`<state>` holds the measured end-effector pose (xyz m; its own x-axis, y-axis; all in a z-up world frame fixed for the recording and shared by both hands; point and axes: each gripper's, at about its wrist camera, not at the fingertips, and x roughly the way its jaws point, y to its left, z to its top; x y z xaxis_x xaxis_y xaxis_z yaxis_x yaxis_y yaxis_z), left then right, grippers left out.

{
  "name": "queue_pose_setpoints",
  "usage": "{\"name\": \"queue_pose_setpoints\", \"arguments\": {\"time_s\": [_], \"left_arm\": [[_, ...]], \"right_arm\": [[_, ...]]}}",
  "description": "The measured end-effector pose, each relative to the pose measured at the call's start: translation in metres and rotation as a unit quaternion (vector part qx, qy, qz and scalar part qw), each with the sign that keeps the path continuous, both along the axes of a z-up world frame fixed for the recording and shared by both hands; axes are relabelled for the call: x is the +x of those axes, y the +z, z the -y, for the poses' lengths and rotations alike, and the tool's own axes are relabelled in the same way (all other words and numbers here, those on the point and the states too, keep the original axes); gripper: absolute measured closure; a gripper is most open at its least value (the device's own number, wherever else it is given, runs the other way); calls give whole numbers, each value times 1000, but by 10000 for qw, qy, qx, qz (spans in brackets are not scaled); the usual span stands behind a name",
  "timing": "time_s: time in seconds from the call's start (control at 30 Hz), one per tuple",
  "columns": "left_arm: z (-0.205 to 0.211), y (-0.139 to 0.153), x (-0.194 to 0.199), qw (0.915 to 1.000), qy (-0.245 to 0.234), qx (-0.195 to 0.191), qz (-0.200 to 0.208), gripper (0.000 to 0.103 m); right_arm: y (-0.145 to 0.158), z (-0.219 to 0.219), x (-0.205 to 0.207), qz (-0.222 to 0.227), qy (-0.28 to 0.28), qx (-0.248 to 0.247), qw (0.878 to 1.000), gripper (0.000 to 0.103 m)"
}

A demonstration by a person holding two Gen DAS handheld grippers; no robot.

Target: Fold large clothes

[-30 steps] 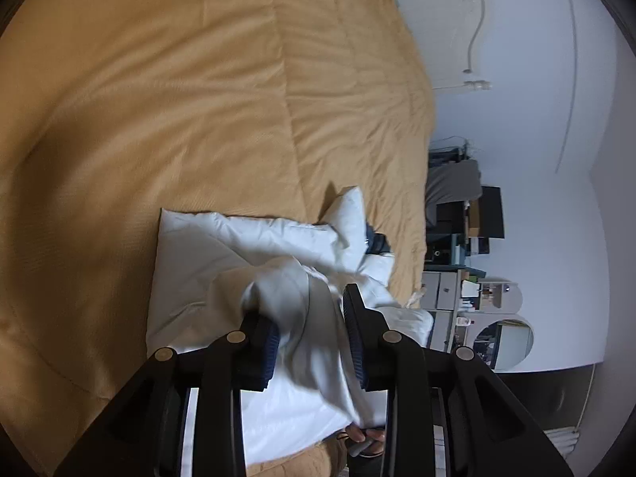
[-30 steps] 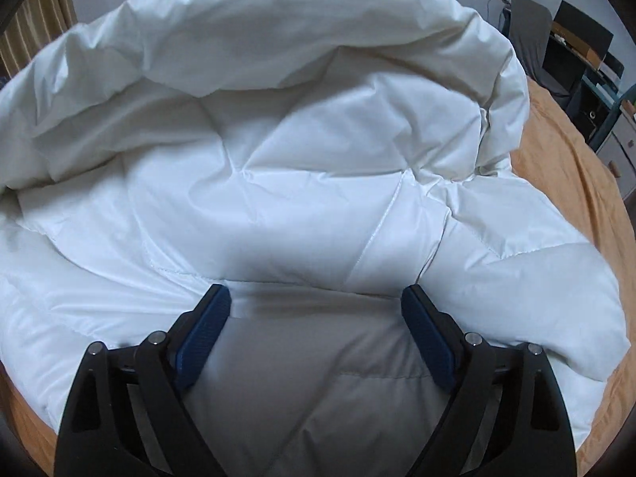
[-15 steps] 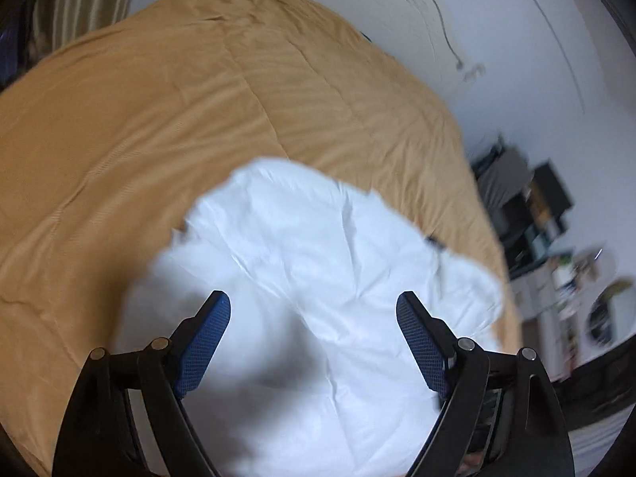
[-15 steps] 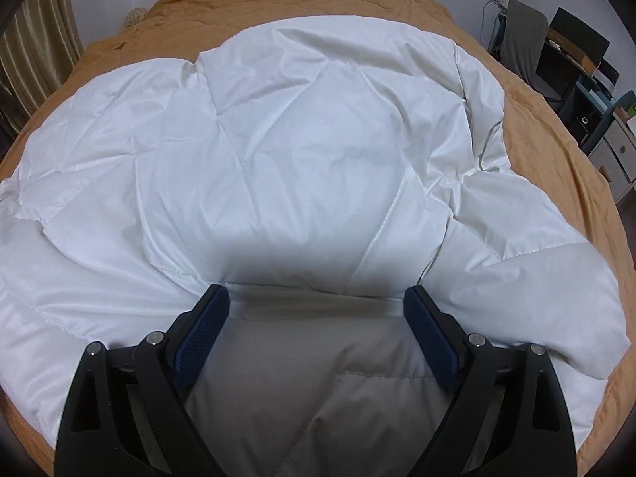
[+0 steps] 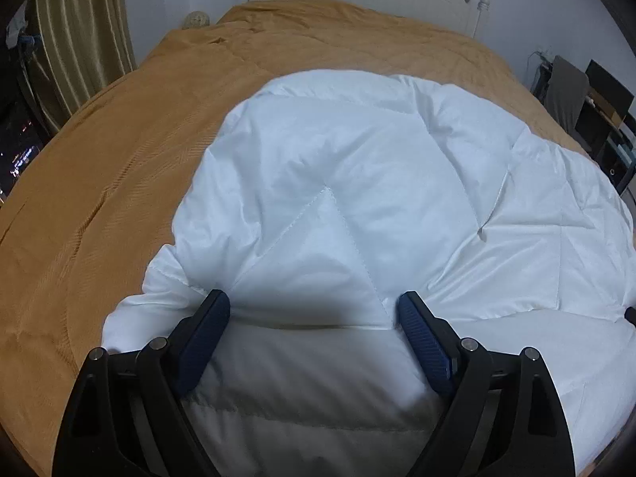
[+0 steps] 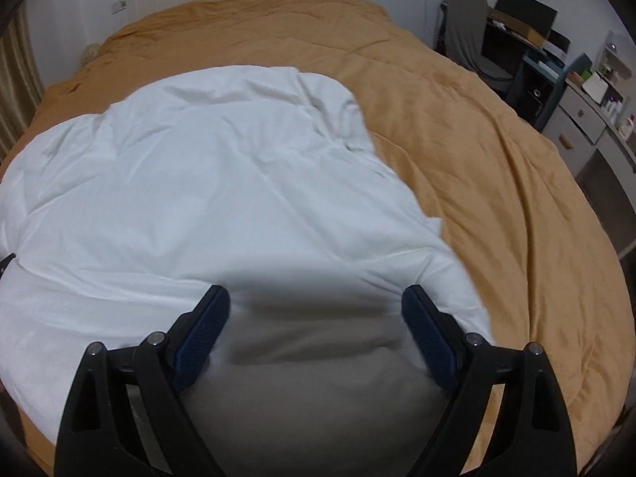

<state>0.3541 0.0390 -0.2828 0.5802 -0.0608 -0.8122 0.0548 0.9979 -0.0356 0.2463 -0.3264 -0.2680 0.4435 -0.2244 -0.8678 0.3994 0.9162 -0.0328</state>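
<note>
Blue-padded jaws of the left gripper (image 5: 314, 310) and right gripper (image 6: 316, 304) both stand spread wide, pinching nothing, above a white quilted garment (image 5: 357, 206). It lies puffy, creased and rumpled on the mustard-brown bedspread (image 5: 119, 167).

No legible text, label, brand, number or sign in either wrist view. Items on the desk and shelves (image 6: 596, 91) at the right of the room are too small and blurred to read.
</note>
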Motion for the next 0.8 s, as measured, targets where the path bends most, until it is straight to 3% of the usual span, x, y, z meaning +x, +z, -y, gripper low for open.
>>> {"name": "queue_pose_setpoints", "arguments": {"time_s": [0.07, 0.1, 0.13, 0.2, 0.27, 0.37, 0.43, 0.53, 0.57, 0.67, 0.73, 0.8], "left_arm": [[-13, 17, -6, 9997, 220, -40, 78, 18], [-19, 29, -13, 9988, 361, -143, 282, 18], [-26, 46, -18, 9968, 473, -274, 581, 17], [-23, 69, -10, 9953, 372, -383, 803, 16], [-5, 82, 15, 9958, 0, -587, 696, 16], [24, 77, 62, 9969, -108, -672, 405, 16], [32, 54, 99, 9994, 65, -315, 93, 16], [29, 1, 141, 9942, 359, 883, -498, 15], [17, -15, 149, 9910, 580, 908, -791, 15], [-36, -33, 158, 9843, 1206, -450, -1207, 15], [-54, -29, 156, 9813, 1392, -626, -1173, 17], [-59, -6, 148, 9847, 1404, -443, -929, 18]], "right_arm": [[6, 5, -3, -13, -162, 38, 9999, 16], [15, 4, -5, 22, -222, -59, 9997, 23], [26, 4, -6, 131, -226, -129, 9996, 25], [60, 0, 2, 598, -83, -255, 9978, 25], [81, -7, 33, 744, 90, -200, 9970, 23], [78, -21, 104, 457, 502, 521, 9963, 23], [56, -23, 145, 108, 552, 909, 9943, 24], [11, -9, 184, -663, 210, 499, 9963, 24], [-4, 4, 187, -842, 57, 532, 9950, 24], [-22, 49, 178, -784, -446, 1036, 9905, 21], [-23, 75, 166, -842, -830, 955, 9884, 21], [-16, 99, 151, -952, -1287, 679, 9848, 23]]}}
